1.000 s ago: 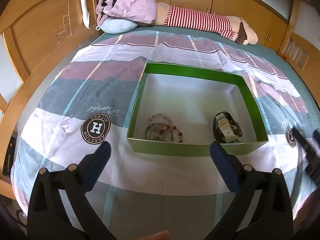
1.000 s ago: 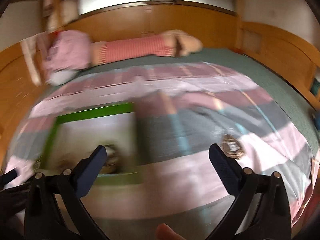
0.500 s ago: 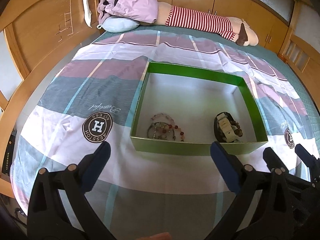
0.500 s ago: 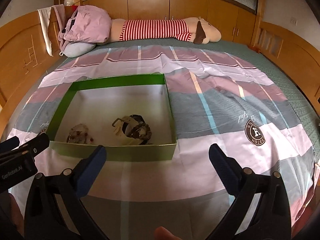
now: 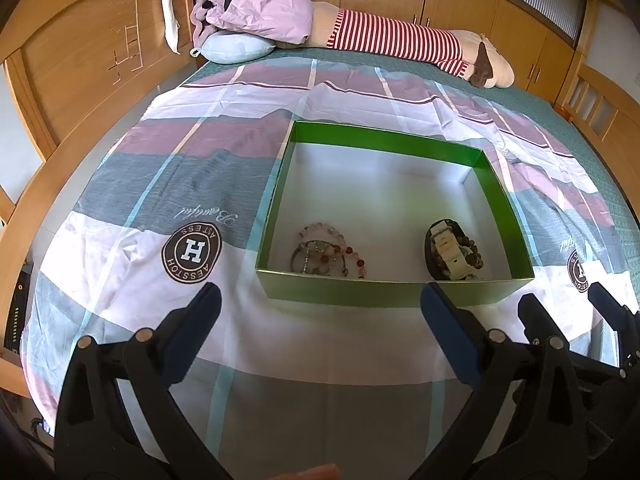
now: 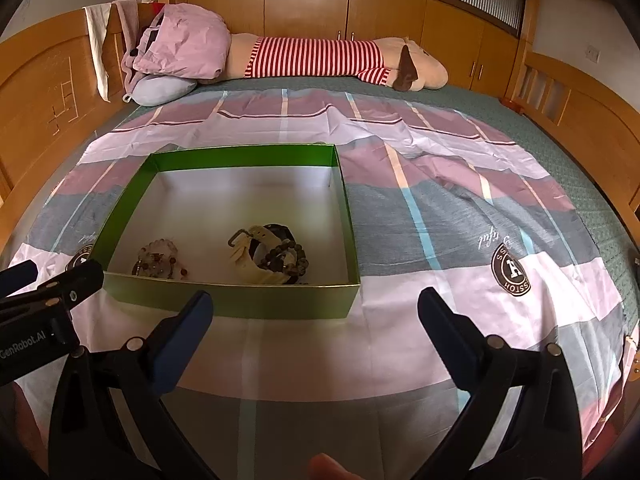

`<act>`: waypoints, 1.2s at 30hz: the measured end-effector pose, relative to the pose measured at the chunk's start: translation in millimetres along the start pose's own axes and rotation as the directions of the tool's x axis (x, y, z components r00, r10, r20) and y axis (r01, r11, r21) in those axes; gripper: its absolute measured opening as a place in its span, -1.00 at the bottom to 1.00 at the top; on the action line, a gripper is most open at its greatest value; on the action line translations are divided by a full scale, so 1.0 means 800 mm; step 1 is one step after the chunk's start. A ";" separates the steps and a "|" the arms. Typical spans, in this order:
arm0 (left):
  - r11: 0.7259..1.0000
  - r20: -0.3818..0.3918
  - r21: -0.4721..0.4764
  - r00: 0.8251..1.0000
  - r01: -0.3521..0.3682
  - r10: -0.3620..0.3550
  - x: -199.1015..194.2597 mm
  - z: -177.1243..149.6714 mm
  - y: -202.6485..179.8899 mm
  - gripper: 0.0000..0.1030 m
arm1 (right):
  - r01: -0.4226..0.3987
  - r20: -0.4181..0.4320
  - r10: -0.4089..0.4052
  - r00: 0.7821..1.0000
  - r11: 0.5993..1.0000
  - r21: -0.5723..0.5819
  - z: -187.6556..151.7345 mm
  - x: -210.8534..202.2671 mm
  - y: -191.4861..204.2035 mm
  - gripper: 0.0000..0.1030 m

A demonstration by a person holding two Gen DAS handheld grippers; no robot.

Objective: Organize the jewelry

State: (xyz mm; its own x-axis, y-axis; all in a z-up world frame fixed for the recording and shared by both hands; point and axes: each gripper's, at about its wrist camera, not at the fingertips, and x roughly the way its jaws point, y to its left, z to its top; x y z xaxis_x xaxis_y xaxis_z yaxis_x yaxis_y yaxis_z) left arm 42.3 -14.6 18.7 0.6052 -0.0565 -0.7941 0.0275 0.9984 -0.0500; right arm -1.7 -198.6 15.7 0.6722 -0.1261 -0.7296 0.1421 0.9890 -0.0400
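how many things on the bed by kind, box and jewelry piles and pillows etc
green box: 1
jewelry piles in the box: 2, beaded bracelets and a cream watch with dark beads
striped long plush pillow: 1
blue pillow: 1
pink jacket: 1
total: 6

Left wrist view: sits behind the left gripper (image 5: 320, 332), above the bedspread (image 5: 120, 184), and faces forward and downward toward the green box (image 5: 340, 292), which lies centred just beyond the fingertips.
Right wrist view: sits behind the right gripper (image 6: 316, 328), same forward and downward facing, offset to the right; the box (image 6: 256, 304) falls left of centre.
Nearness: both views are close to the box's near wall, with the headboard end of the bed far off.
Shared area: box, bead bracelets (image 5: 326, 250) (image 6: 160, 260), watch pile (image 5: 452, 252) (image 6: 272, 256), striped plush (image 5: 400, 44) (image 6: 320, 56).
Cross-sighting: each view catches the other gripper at its edge.
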 end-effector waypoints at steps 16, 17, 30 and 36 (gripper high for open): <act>1.000 -0.007 -0.001 1.000 0.002 -0.002 0.000 0.000 -0.001 0.96 | 0.007 -0.006 -0.007 1.000 1.000 -0.003 0.000 0.000 0.001 0.97; 1.000 -0.014 -0.001 1.000 0.002 -0.002 0.001 0.001 -0.001 0.96 | 0.008 -0.005 -0.008 1.000 1.000 -0.002 0.000 0.000 0.001 0.97; 1.000 -0.256 -0.019 0.967 -0.013 0.008 0.000 0.040 0.003 0.96 | 0.078 -0.108 -0.083 0.991 0.996 -0.051 0.050 0.006 0.011 0.97; 0.999 -0.254 0.007 0.967 -0.032 0.033 -0.020 0.060 -0.006 0.96 | 0.085 -0.156 -0.093 0.983 0.995 -0.053 0.068 0.000 0.014 0.97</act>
State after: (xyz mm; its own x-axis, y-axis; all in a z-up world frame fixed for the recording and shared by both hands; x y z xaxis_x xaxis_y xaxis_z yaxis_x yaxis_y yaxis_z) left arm 70.8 -18.0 61.1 0.3835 -0.0241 -0.9232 0.0140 0.9997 -0.0203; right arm 39.5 -191.5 52.4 0.5347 -0.2035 -0.8202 0.1599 0.9774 -0.1383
